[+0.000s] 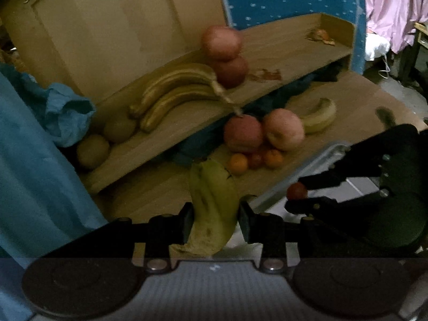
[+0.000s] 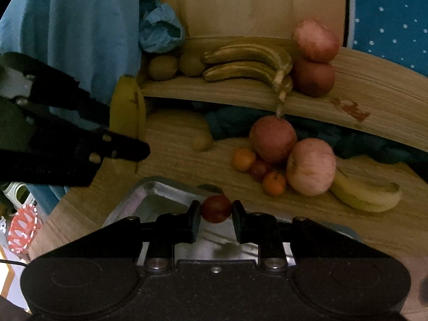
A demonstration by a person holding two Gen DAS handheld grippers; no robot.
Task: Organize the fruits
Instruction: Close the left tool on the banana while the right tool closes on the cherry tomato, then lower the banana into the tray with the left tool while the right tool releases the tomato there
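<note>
Transfer step in progress, judged from the loads: both grippers are carrying fruit near the shallow metal tray [image 2: 149, 190]. The left gripper [image 1: 215, 222] is pinching a yellow-green banana [image 1: 214, 200]; the right gripper [image 2: 216, 214] is clamping a small dark-red round fruit [image 2: 216, 208] above the tray. Next, each load calls for lowering and release. Beyond, pink apples [image 2: 310, 167] and small oranges [image 2: 243, 159] are lying on the wooden table [image 2: 171, 133].

Desk [image 2: 174, 139]: pale wood-grain, matt. Shelf [image 1: 165, 123]: same wood look, with a reddish stain. Tray [image 2: 160, 195]: bare grey metal, dull sheen. Both grippers, left [image 1: 215, 220] and right [image 2: 216, 220]: black matt plastic, with small shiny metal screws. Blue cloth [image 1: 32, 160]: soft, creased. Banana [image 1: 214, 200]: smooth yellow-green skin with brown marks. Small red fruit [image 2: 216, 208]: smooth, slightly glossy.
</note>
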